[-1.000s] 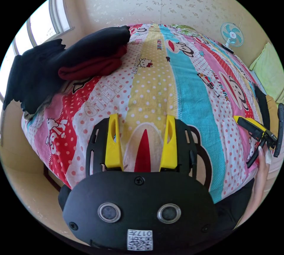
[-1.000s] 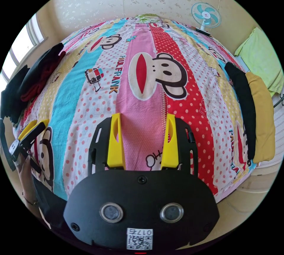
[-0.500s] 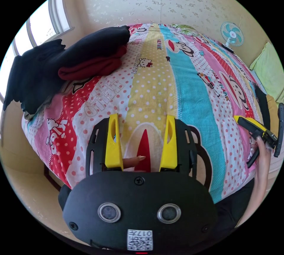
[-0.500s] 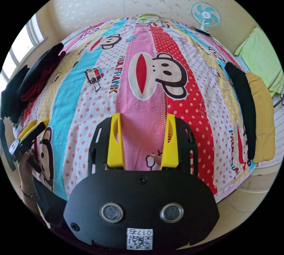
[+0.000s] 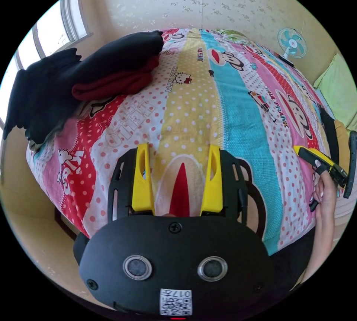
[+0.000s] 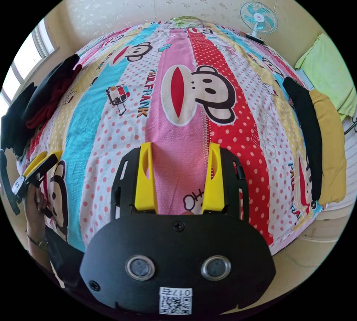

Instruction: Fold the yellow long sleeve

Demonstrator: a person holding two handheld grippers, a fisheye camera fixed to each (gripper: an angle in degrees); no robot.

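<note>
Yellow long sleeve [image 6: 331, 150], a mustard folded cloth, lies at the bed's far right edge beside a black folded garment [image 6: 303, 127], well apart from both grippers. Risk: the reach could catch the black piece along with it, or drag the yellow one off the edge. Left gripper [image 5: 178, 176] and right gripper [image 6: 179, 176] hover low over the striped cartoon bedsheet [image 6: 178, 49], jaws wide apart, holding nothing. A dark clothes pile [image 5: 93, 71] sits far left.

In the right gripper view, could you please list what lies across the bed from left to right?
Left gripper → dark clothes pile → right gripper → black garment → yellow long sleeve.
</note>
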